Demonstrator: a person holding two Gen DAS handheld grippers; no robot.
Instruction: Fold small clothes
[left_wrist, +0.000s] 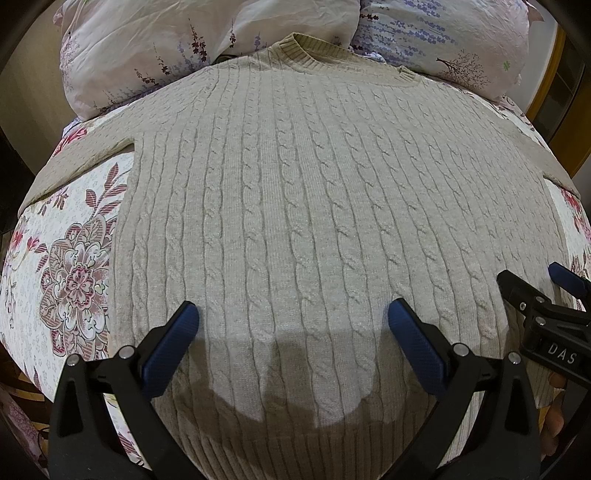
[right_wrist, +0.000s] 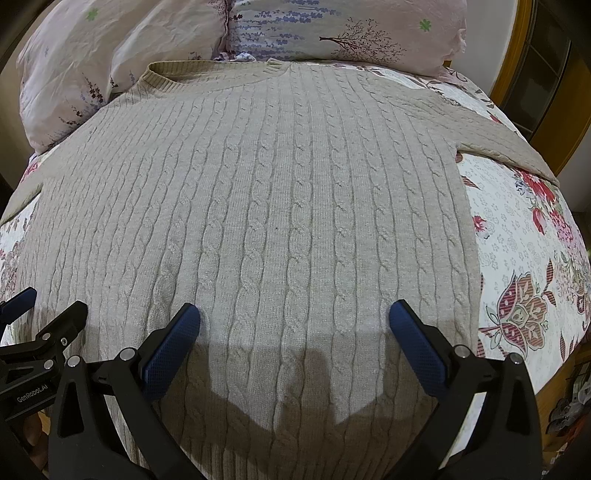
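Observation:
A beige cable-knit sweater (left_wrist: 295, 192) lies flat and face up on the bed, collar at the far end by the pillows, hem nearest me. It also fills the right wrist view (right_wrist: 266, 206). Its sleeves spread out to the left (left_wrist: 85, 155) and right (right_wrist: 502, 144). My left gripper (left_wrist: 293, 319) is open and empty, hovering over the lower left part of the sweater. My right gripper (right_wrist: 294, 319) is open and empty over the lower right part. Each gripper shows at the edge of the other's view, the right gripper (left_wrist: 546, 295) and the left gripper (right_wrist: 44, 314).
A floral bedsheet (left_wrist: 70, 266) covers the bed on both sides of the sweater (right_wrist: 524, 266). Two floral pillows (left_wrist: 177, 48) (right_wrist: 332, 29) lie behind the collar. A wooden frame (right_wrist: 517, 62) stands at the far right.

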